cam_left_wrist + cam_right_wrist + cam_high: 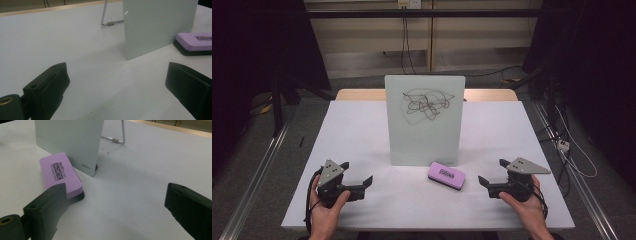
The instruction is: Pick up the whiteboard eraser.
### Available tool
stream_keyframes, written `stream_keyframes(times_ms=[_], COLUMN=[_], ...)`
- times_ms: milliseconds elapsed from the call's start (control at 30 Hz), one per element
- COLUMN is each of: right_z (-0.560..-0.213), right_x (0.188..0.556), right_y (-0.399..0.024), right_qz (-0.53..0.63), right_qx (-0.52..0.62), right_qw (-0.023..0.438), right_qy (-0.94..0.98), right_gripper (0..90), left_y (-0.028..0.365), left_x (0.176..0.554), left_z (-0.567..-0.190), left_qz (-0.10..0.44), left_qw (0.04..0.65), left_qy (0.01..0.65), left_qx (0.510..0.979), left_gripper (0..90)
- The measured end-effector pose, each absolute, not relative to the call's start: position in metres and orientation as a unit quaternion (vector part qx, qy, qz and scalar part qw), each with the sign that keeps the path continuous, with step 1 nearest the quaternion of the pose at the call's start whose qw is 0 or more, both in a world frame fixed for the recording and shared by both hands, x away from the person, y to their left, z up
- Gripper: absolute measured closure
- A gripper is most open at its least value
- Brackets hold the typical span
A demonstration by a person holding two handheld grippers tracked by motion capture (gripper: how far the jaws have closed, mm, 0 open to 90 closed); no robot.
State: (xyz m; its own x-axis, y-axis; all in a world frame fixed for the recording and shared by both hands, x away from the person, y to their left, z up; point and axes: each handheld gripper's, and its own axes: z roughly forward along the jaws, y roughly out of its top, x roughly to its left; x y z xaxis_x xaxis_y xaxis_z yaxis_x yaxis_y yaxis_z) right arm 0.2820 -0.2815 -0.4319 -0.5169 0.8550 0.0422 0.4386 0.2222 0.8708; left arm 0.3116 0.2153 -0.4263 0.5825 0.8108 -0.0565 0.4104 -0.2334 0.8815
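A small whiteboard (424,120) stands upright on its wire stand in the middle of the white table (362,130), with a black scribble (424,105) on its upper half. A purple eraser (446,175) with a black base lies flat just in front of the board's right corner. My left gripper (357,172) rests near the front left, held by a hand, jaws open and empty, pointing right. My right gripper (493,172) rests at the front right, open and empty, pointing left at the eraser. The eraser (60,173) lies just beyond my right gripper's left jaw; the board (157,25) and eraser (195,43) lie ahead of my left gripper.
The wire stand (117,135) props the board from behind. A wooden edge (357,94) runs along the table's far side. Metal rails (257,170) flank the table, and cables (567,145) lie on the floor at the right.
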Motion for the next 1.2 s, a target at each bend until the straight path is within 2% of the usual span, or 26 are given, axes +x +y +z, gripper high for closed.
stream_keyframes(times_ms=[700,833,1200], right_z=[-0.428,-0.425,-0.416], right_x=[0.291,0.295,0.303], right_y=[-0.267,-0.261,-0.245], right_qz=[0.443,0.444,0.433], right_qx=[0.413,0.401,0.377], right_qw=[0.18,0.162,0.151], right_qy=[0.775,0.785,0.805], right_gripper=[5.3,8.7,6.4], left_y=[0.214,0.214,0.214], left_x=[0.312,0.311,0.311], left_z=[-0.427,-0.427,-0.426], left_qz=[0.216,0.215,0.214], left_qw=[0.463,0.463,0.463], left_qy=[0.399,0.399,0.4], left_qx=[0.761,0.762,0.761], left_gripper=[4.7,4.7,4.7])
